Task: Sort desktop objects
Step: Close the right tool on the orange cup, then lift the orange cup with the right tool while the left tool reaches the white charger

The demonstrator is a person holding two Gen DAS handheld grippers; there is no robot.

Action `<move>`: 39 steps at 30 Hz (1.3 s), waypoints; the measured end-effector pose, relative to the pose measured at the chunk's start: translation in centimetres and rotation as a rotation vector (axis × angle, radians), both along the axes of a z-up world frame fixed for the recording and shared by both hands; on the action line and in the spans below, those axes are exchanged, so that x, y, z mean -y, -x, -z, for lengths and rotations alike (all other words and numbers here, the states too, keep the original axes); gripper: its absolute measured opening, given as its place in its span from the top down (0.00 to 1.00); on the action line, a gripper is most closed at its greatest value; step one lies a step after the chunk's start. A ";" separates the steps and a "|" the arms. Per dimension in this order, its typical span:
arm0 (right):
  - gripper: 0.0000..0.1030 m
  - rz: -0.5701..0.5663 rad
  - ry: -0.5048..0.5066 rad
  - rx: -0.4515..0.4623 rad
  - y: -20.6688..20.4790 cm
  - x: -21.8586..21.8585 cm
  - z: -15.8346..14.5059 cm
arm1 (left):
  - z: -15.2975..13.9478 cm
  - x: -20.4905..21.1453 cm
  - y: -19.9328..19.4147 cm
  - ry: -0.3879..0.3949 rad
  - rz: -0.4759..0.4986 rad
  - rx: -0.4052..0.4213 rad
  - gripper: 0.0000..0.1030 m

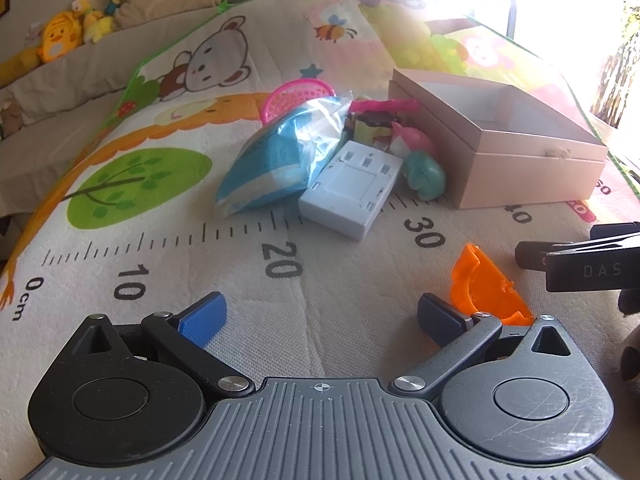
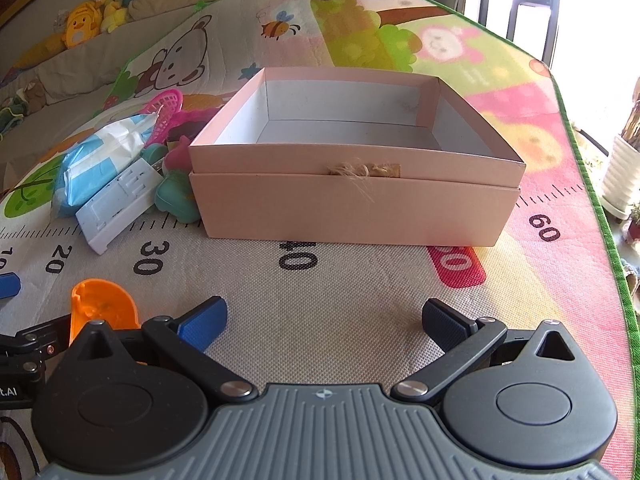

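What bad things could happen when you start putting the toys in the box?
The white power strip leans on the blue-and-white packet, so pulling one may shift the other. The teal toy sits tight against the pink box, leaving little room for the tongs. The orange piece lies between both open tongs, which might bump.

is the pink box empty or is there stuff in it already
Empty as far as shown: the right wrist view looks into the open pink box and shows only bare white floor and walls. Its near inside corner is hidden behind the front wall.
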State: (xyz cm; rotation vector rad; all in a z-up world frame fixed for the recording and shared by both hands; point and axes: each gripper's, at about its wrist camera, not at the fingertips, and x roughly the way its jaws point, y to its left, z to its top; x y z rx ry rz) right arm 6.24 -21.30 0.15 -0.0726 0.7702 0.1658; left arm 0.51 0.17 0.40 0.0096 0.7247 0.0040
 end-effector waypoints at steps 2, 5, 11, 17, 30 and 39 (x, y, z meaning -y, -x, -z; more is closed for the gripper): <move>0.00 -0.001 0.004 -0.004 0.0 0.0 -0.1 | -0.2 -0.2 0.3 0.008 0.002 0.017 0.00; 0.00 -0.024 -0.006 -0.026 -0.2 0.3 -0.3 | -1.0 -0.9 1.3 -0.002 -0.004 0.066 0.00; 0.00 -0.144 -0.189 0.072 2.4 0.9 -3.8 | -2.8 -4.0 2.0 0.026 -0.069 0.125 0.00; 0.05 -0.399 -0.101 0.115 4.6 -5.1 -4.0 | -3.7 -6.8 1.1 0.050 -0.159 0.130 0.00; 0.67 -0.371 0.014 0.097 4.6 -6.6 -2.1 | -2.8 -7.4 2.2 0.057 -0.124 0.096 0.00; 0.75 -0.199 -0.003 0.109 4.3 -1.2 -2.2 | -3.0 -4.6 2.3 0.053 0.045 0.106 0.00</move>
